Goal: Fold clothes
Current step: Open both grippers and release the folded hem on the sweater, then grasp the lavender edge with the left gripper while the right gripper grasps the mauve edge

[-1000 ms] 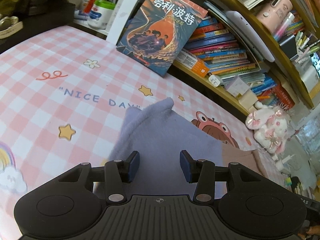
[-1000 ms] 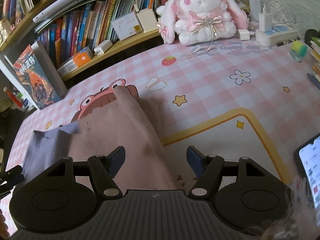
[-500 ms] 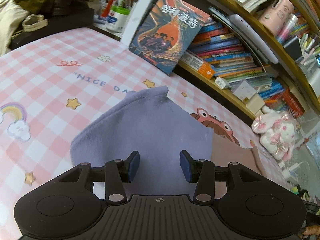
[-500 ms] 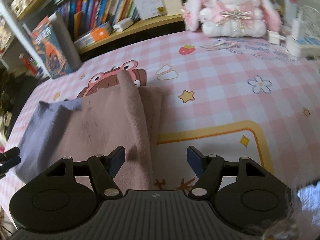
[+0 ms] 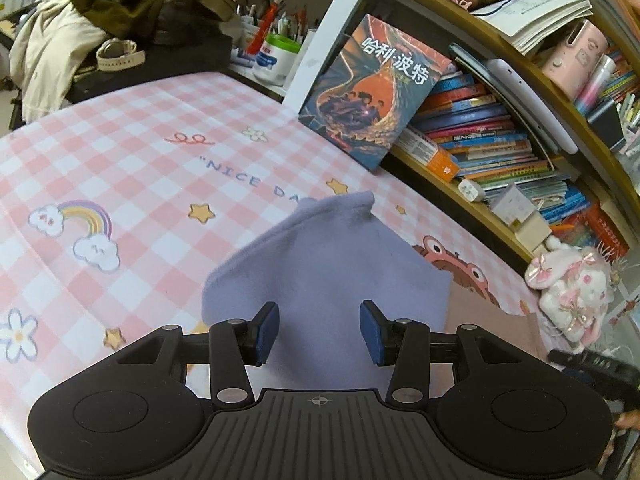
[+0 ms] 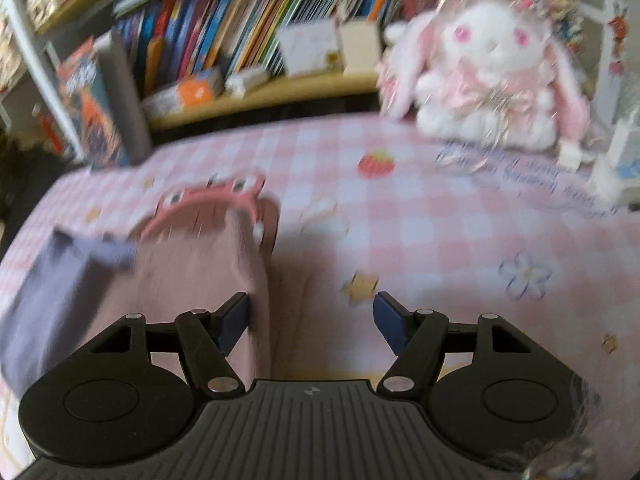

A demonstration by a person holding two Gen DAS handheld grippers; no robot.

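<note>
A lavender cloth (image 5: 328, 272) lies on the pink checked mat (image 5: 120, 168), its far corner bunched up. Beside it on the right lies a dusty pink cloth (image 5: 480, 328), partly under the lavender one. My left gripper (image 5: 319, 332) hovers over the near part of the lavender cloth, jaws open, nothing between the blue pads. The right wrist view is blurred. It shows the pink cloth (image 6: 200, 272) folded, with the lavender cloth (image 6: 52, 288) at its left. My right gripper (image 6: 312, 324) is open over the pink cloth's right edge, holding nothing.
A low bookshelf (image 5: 492, 152) full of books runs along the mat's far side, with one book (image 5: 372, 92) leaning upright. A white and pink plush rabbit (image 6: 488, 72) sits at the back right. A pen pot (image 5: 276, 56) and piled jackets (image 5: 132, 4) stand far left.
Both views have swung. The left gripper drew back and left, so more of the lavender cloth and mat shows. The right gripper rolled and shifted; the phone has left view. Both stay open.
</note>
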